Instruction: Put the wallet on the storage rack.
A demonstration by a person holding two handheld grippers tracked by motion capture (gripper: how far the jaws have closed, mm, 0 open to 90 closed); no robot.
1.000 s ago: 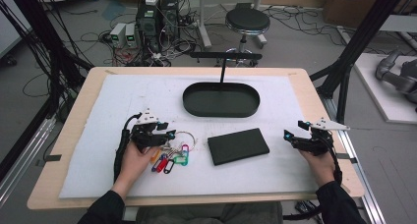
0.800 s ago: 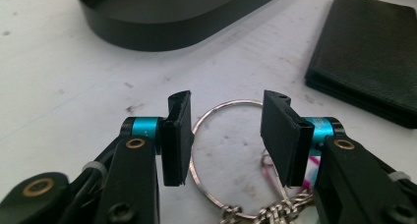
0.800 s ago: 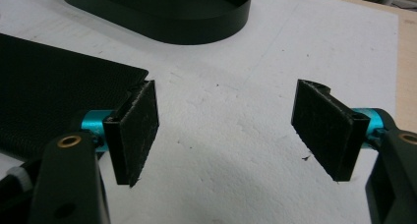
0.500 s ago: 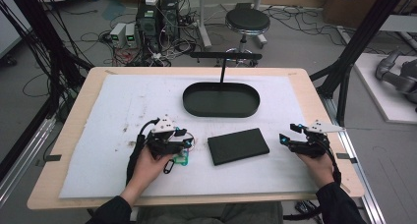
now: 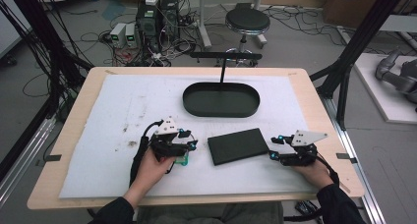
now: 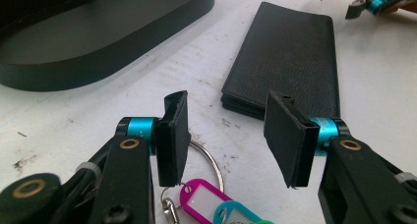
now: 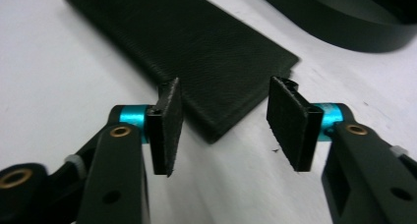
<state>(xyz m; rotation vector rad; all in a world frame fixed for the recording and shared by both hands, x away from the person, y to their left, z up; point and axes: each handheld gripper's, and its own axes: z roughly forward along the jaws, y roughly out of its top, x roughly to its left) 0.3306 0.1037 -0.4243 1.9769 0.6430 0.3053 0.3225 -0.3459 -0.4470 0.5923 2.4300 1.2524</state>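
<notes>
Two grippers stand half open and hold nothing: left gripper over the key ring, right gripper, just closing, at the wallet's four o'clock corner. Nothing lies in the tray at twelve o'clock yet, so I judge all the moving is left.

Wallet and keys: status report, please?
Left gripper open over key ring. Right gripper open, jaws just closing, short of wallet. Nothing blocks.

A wooden table with a white mat stands on grey floor; behind it, a black stool, computer boxes and tangled cables.
</notes>
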